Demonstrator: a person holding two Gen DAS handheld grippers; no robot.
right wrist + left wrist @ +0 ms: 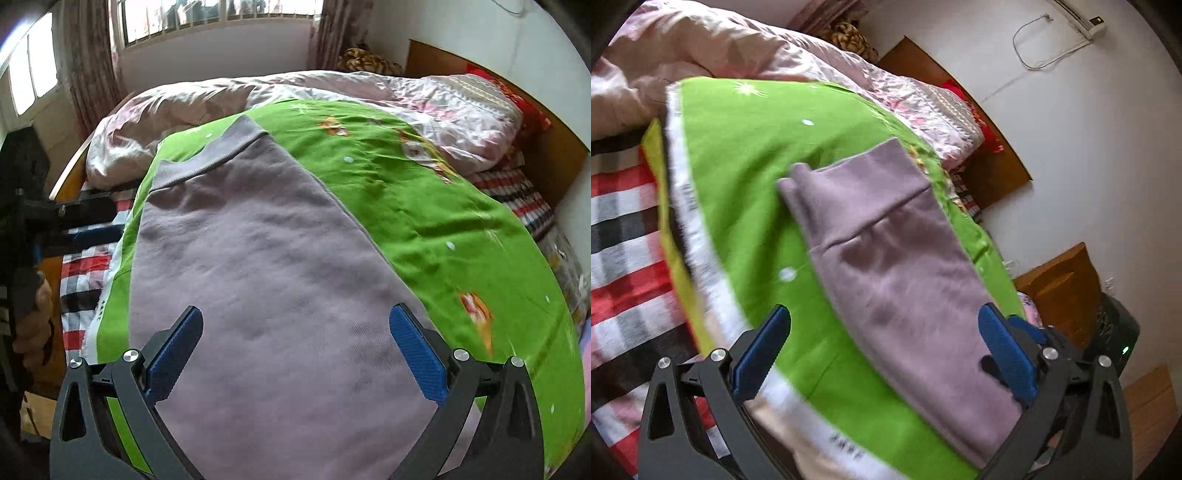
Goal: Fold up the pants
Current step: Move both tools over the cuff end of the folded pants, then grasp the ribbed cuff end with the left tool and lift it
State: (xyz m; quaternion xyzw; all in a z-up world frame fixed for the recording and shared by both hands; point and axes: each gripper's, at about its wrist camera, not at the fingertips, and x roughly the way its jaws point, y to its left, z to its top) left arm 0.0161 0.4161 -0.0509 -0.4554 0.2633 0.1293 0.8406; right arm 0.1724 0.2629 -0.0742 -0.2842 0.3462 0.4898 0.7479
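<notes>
Mauve knit pants [266, 266] lie flat on a bright green printed sheet [443, 229], which is spread over a bed. In the right wrist view the garment runs from the ribbed waistband [210, 151] at 11 o'clock down to the bottom edge at 6 o'clock, filling the centre of the frame. The right gripper [295, 350] hangs over the lower part of the fabric, jaws spread wide, blue pads [417, 354] clear of the cloth and holding nothing.

In the left wrist view the pants [901, 266] lie diagonally from 12 o'clock to 5 o'clock on the green sheet [746, 177]. The left gripper [884, 354] is likewise spread apart and empty; whether its right-hand pad [1008, 354] touches the cloth cannot be told.

A crumpled pink quilt [207, 107] sits beyond the sheet at 12 o'clock. A red, black and white checked blanket [624, 243] shows at 9 o'clock in the left view. A wooden headboard [554, 147] stands at 2 o'clock against the white wall.
</notes>
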